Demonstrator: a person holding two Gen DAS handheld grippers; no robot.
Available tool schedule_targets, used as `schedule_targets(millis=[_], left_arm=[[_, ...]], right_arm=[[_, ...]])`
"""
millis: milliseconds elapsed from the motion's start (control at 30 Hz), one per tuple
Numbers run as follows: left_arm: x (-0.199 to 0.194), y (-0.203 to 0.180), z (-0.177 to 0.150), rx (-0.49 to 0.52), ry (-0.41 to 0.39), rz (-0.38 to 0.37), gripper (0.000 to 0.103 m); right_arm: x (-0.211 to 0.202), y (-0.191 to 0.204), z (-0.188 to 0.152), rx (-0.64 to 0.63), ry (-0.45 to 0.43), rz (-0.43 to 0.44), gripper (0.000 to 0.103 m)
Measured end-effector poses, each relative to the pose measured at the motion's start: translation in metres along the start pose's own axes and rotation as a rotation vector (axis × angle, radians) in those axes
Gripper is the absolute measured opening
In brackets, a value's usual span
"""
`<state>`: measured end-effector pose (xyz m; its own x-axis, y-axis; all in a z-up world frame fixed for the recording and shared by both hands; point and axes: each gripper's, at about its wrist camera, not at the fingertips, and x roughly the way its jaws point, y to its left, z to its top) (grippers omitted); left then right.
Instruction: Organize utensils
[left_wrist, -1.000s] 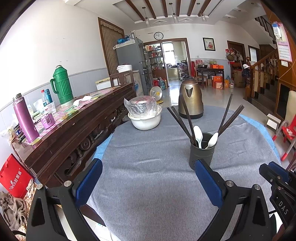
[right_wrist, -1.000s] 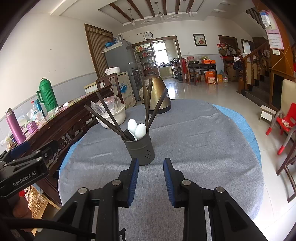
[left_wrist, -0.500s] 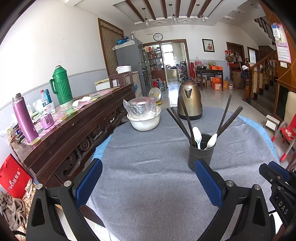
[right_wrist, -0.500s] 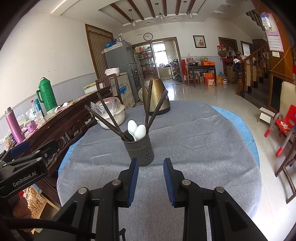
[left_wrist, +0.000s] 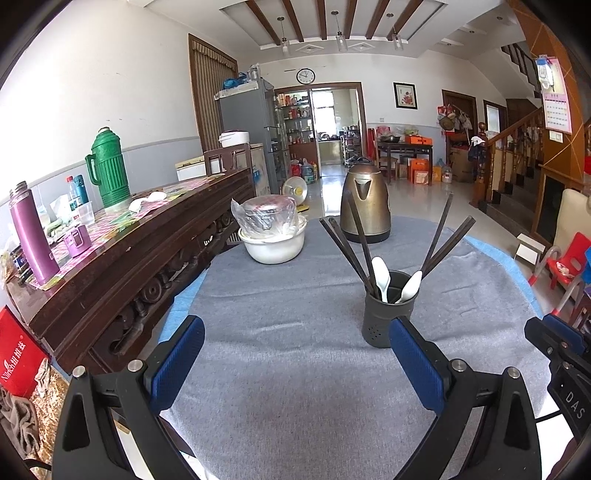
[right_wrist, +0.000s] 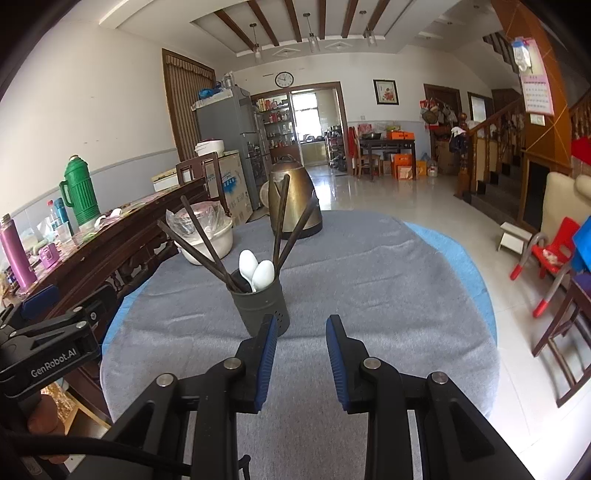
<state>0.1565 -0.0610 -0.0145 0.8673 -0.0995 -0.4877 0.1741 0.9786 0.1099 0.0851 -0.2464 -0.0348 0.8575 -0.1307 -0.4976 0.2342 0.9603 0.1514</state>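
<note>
The holder (left_wrist: 384, 314) is a dark perforated cup standing upright on the grey cloth (left_wrist: 295, 350) that covers the round table, toward the table's near edge. It contains dark chopsticks (left_wrist: 347, 247) fanned out to both sides and two white spoons (left_wrist: 382, 275), bowls up.

Left gripper (left_wrist: 295, 354): jaws spread wide, nothing between the pads. It hovers over the cloth at the near edge; its right pad (left_wrist: 417, 365) lies just in front of the holder's base in the left wrist view.

Right gripper (right_wrist: 301, 350): jaws partly parted, gap empty, grasping nothing. It points at the holder (right_wrist: 260, 306); the left pad (right_wrist: 267, 354) overlaps the holder's lower right side in the right wrist view, and contact cannot be determined.

At the table's far edge stand a kettle (left_wrist: 365, 206) and, to its left, a white basin (left_wrist: 273, 245) carrying a pot (left_wrist: 267, 218) wrapped in plastic. A wooden sideboard (left_wrist: 147, 251) runs along the table's left edge.
</note>
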Motion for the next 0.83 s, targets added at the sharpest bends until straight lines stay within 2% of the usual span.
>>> schedule_targets(millis=[400, 833], left_arm=[[0.008, 0.020, 0.010, -0.031, -0.002, -0.015, 0.100], [0.037, 0.035, 0.010, -0.025, 0.057, 0.023, 0.100]], right_arm=[[0.005, 0.021, 0.018, -0.041, -0.001, -0.028, 0.031], [0.054, 0.052, 0.023, -0.071, 0.063, 0.044, 0.031]])
